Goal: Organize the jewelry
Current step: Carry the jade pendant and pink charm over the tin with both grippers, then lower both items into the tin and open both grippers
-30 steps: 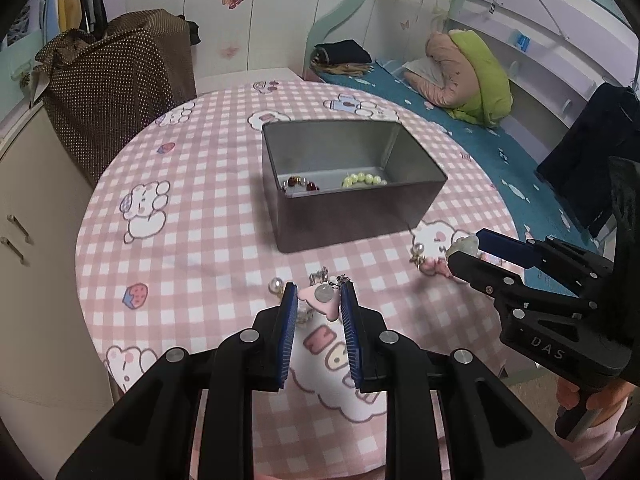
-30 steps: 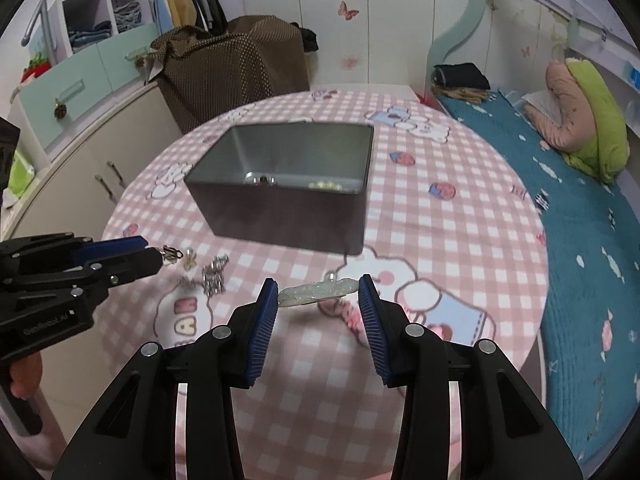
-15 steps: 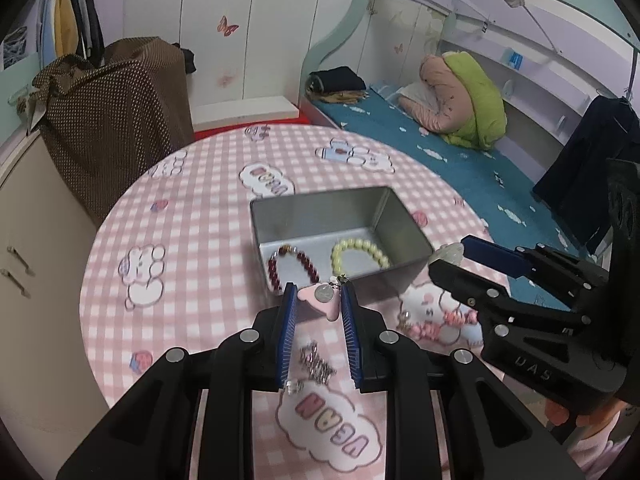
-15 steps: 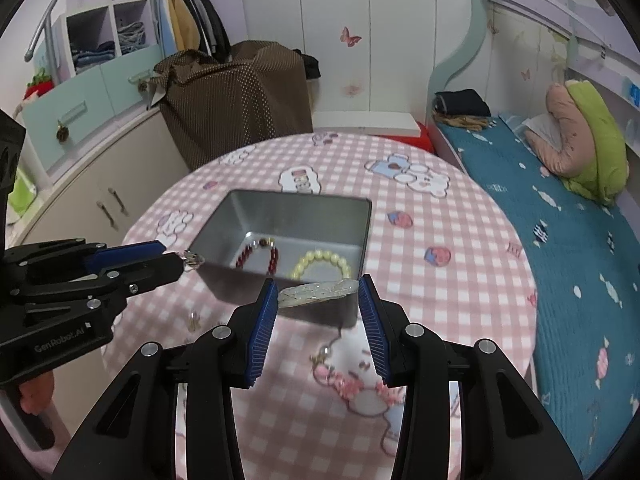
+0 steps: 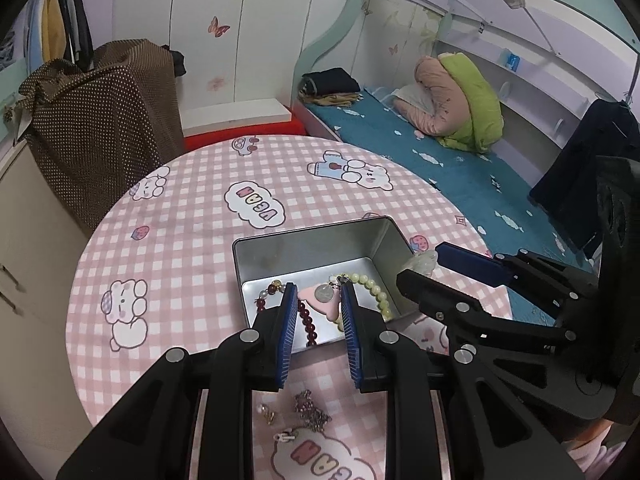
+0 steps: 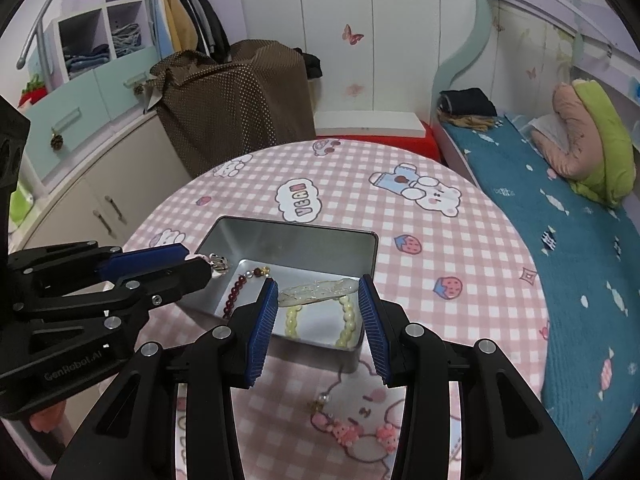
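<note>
Both grippers hang over the open tin [image 5: 304, 240], left gripper [image 5: 318, 304] clamped on a pink clip [image 5: 320, 300], right gripper [image 6: 318, 294] clamped on a pale clip [image 6: 316, 291], evidently positioned for dropping beside the bracelets [image 6: 294, 320].

Round pink-checked table [image 6: 460, 240] carries a metal tin [image 6: 296, 240] and loose trinkets [image 5: 308, 412].

Place: a child's bedroom at home.
Ahead of my fingers: round table [image 6: 460, 248] in pink checked cartoon cloth.
Right of my fingers: bed [image 5: 452, 160], teal sheet, bundled quilt [image 5: 460, 100].
Beyond my fingers: butterfly-stickered wardrobe doors [image 6: 352, 36].
Left: hanging clothes [image 6: 188, 12].
</note>
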The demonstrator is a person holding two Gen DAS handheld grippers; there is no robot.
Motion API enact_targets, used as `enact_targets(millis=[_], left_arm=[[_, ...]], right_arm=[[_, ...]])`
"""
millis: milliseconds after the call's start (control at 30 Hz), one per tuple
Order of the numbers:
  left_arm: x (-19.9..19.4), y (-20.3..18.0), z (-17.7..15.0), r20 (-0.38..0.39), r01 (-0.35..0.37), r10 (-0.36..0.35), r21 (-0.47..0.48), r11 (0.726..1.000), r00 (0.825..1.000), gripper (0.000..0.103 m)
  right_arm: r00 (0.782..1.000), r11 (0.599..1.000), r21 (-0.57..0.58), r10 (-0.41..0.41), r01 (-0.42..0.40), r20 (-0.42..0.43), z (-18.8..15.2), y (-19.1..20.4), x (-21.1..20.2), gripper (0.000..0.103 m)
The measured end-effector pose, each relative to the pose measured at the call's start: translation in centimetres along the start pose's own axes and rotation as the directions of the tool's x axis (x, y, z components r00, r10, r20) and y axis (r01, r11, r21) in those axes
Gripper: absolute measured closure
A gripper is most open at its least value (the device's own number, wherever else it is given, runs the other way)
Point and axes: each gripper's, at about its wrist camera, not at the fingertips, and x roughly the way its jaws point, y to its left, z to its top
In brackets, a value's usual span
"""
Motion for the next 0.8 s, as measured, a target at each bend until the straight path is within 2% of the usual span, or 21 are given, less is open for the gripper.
enact_targets(millis=[333,567,633,667,700,733,800], left_arm=[[2.1,1.1,0.4,-0.038,-0.013,0.011,-0.037,0.999,0.999,0.082],[2.4,1.7,0.4,-0.054,-0.004,0.001,-0.055,0.998,0.999,0.082],[2.2,1.7,0.3,-0.048,-0.014,0.011,-0.051,0.999,0.999,0.081],[2.0,1.7,0.2,-0.045,-0.017,0.015,-0.052,0.998,0.999,0.081],[1.9,1.8,0.2,-0.045,-0.023,0.02,-0.056,0.998,0.999,0.075],[1.8,1.9,0.2,-0.042,-0.027,0.025,-0.058,0.998,0.999,0.065],[1.4,2.0,0.1,-0.029,-0.038,0.037,-0.062,0.997,0.999,0.059]], right_arm=[[0.999,1.0,-0.005,0.014,-0.014,-0.052,0.4,0.0,2.5,0.062],[0.998,1.0,0.007,0.026,-0.025,-0.052,0.5,-0.3,2.9,0.06],[0.999,1.0,0.009,0.005,-0.005,-0.039,0.5,-0.5,2.5,0.053],[0.999,1.0,0.011,-0.003,0.004,-0.033,0.4,-0.7,2.3,0.045],[1.0,1.0,0.014,-0.013,0.013,-0.022,0.5,-0.8,2.0,0.039],[1.0,1.0,0.016,-0.025,0.025,-0.009,0.5,-1.0,1.7,0.039],[0.999,0.999,0.017,-0.042,0.042,0.001,0.6,-1.4,1.2,0.038]])
